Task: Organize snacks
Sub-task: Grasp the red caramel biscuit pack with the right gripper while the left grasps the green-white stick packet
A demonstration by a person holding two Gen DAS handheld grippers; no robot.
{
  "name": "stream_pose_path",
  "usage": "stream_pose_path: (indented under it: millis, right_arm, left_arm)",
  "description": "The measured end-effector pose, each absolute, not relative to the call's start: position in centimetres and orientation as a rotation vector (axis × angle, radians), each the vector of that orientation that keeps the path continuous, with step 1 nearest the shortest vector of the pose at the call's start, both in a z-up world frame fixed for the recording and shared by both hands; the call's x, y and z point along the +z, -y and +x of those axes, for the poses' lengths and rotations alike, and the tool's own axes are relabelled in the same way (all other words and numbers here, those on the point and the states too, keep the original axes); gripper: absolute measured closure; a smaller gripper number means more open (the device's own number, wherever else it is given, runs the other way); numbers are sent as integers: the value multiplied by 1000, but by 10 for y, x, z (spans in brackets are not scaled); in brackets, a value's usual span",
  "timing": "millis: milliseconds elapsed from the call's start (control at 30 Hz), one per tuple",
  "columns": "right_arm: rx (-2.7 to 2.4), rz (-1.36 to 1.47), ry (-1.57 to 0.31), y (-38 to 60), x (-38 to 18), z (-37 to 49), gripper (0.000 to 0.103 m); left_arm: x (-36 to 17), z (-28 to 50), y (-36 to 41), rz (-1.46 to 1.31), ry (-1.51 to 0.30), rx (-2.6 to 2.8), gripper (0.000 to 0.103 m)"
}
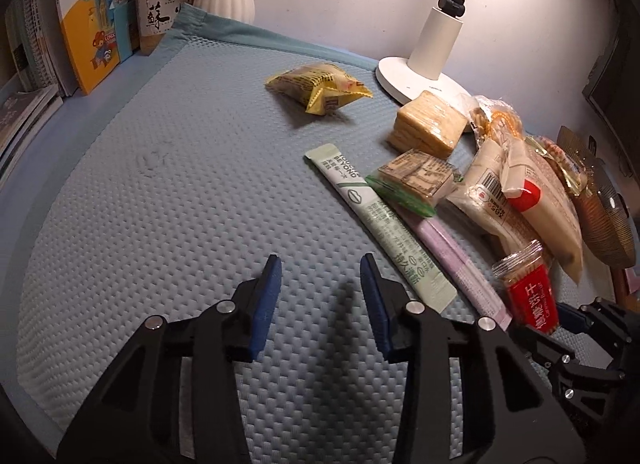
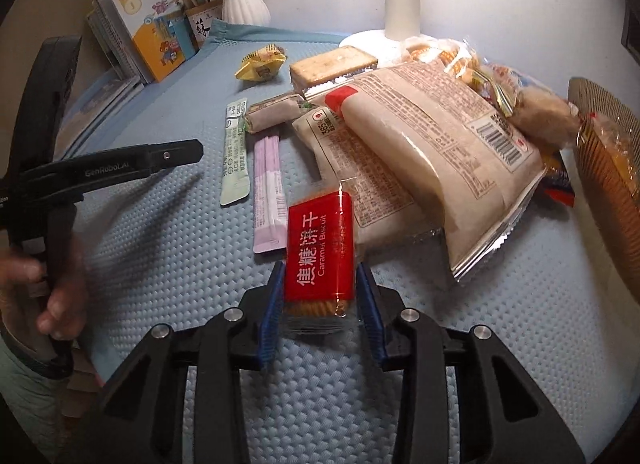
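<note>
One caramel biscuit pack point(image 2: 319, 250) clamped in right gripper point(image 2: 320, 284), left gripper point(image 1: 320, 276) apart.

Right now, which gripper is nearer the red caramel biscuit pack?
Right. The right gripper has the caramel biscuit pack between its fingers, the jaws seemingly closed on it. The left gripper is open over bare mat, with the pack off to its right.

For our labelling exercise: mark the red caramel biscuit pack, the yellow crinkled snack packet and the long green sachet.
Red caramel biscuit pack point(image 2: 320, 248): right wrist view, label centre.
Yellow crinkled snack packet point(image 1: 316, 86): left wrist view, body middle.
Long green sachet point(image 1: 376, 224): left wrist view, mid-length.
</note>
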State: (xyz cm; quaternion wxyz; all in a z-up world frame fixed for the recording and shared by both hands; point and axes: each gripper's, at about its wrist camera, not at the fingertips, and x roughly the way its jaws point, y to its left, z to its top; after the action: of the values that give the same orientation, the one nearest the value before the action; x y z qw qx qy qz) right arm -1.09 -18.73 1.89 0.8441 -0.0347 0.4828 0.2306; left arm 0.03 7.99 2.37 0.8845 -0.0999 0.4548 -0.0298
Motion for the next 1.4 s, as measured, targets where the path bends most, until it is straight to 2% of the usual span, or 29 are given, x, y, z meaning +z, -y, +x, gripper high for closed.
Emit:
stream_pose_path:
  millis: [100,400,467,533,600,700,800,1067,1100,1133,1233,1333,1400]
  right_arm:
    - [490,-66,-1007,191,19,-15,67]
    - [507,-60,-982,191,13,-20,63]
    - [510,-57,-980,192,14,-22,61]
    - [514,-52,-975,193,14,-24,59]
    - [510,-53,-973,192,14,-24,59]
    - [508,-58,-967,192,14,-25,59]
    - [505,-56,-963,194,14,-25,59]
    - [454,-127,-941,182,13,-30,57]
    - [449,-134,-937,181,13,-31,62]
    - [451,-134,-932,181,14,-32,66]
    - [473,-119,-902,183,19,-37,68]
    - [497,-86,-906,187,24,-44,68]
    - [506,-58,-947,192,24,-49,68]
  left_arm:
    - [26,9,-73,-260,-943,-103,55]
    - [15,32,-44,-166,-943,-15,55]
    - [17,27,-48,-160,-951,-33,61]
    - [20,19,-60,-173,-961,-42,74]
    - [21,13,-75,-172,-977,-43,74]
    - [25,8,-83,-191,-959,-77,72]
    - [27,13,-73,-235,-948,-124,62]
    - [15,36,-28,-124,-949,-26,61]
    - [15,35,-27,-108,-947,-27,65]
    - [14,34,-28,-97,-952,-25,75]
    - [17,23,-36,-99,-946,-74,79]
    - [20,5,-42,-103,-931,-138,92]
    - [22,-8,-43,-95,-932,-176,95]
